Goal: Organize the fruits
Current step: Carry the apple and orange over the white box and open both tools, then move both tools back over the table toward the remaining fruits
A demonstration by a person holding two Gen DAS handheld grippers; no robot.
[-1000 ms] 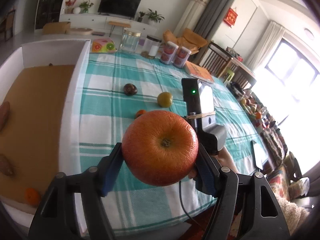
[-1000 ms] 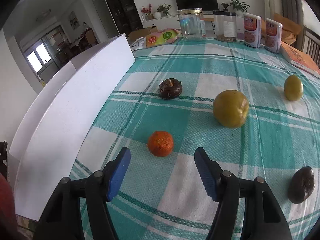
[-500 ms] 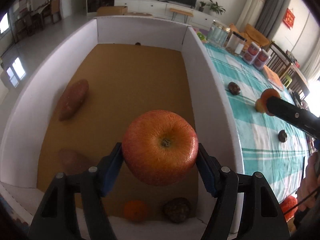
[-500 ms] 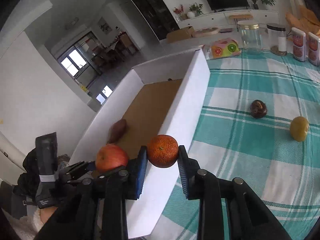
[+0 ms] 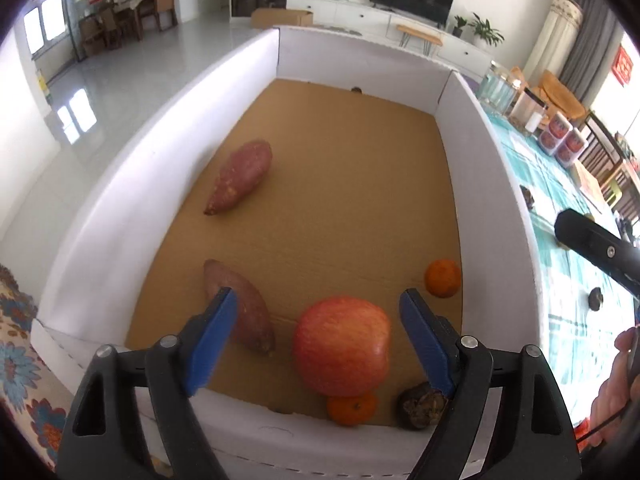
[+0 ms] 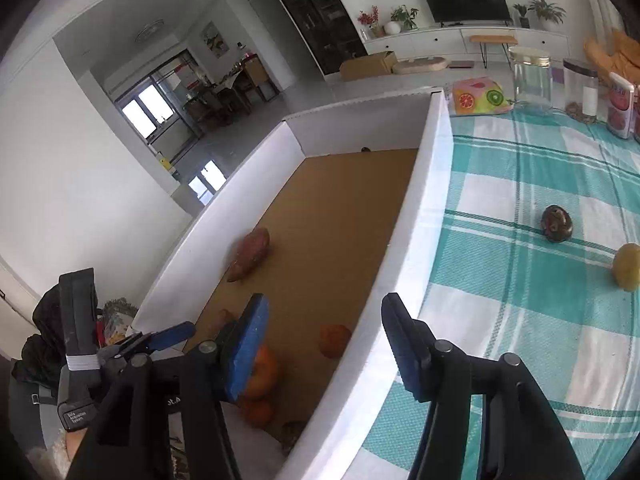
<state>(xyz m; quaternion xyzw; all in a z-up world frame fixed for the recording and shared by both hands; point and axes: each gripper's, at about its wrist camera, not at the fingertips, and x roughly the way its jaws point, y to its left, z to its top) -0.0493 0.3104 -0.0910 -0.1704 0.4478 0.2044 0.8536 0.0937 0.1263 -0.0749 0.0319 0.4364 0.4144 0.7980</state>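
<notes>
- Two grippers, both of mine, hover with jaws spread and nothing between them: the left gripper (image 5: 318, 336) over the near end of the box, the right gripper (image 6: 322, 346) astride its white wall.
- Nearest in the left wrist view, low in the frame, the big red-orange apple (image 5: 342, 346) with smooth, faintly streaked skin lies on the floor of the white-walled cardboard box (image 5: 486, 184); just below it sit a small pebbled orange mandarin (image 5: 352, 408) and a dark, rough, wrinkled fruit (image 5: 420, 408).
- Right of the apple, near the wall, rests a second small mandarin (image 5: 442, 278), round and dimpled.
- Two tapered, dusty reddish-brown sweet potatoes lie further up: the nearer sweet potato (image 5: 240, 306) at lower left, the farther sweet potato (image 5: 240, 176) toward mid-frame.
- I judge the job partly done: six items boxed, flat brown cardboard floor mostly bare.
- Left over, at the right of the right wrist view on the teal-and-white checked woven tablecloth (image 6: 520, 280): a dark brown round fruit (image 6: 557, 223) and a matte yellow-green fruit (image 6: 628, 266); another dark one (image 5: 595, 298) shows at the left view's right edge.
</notes>
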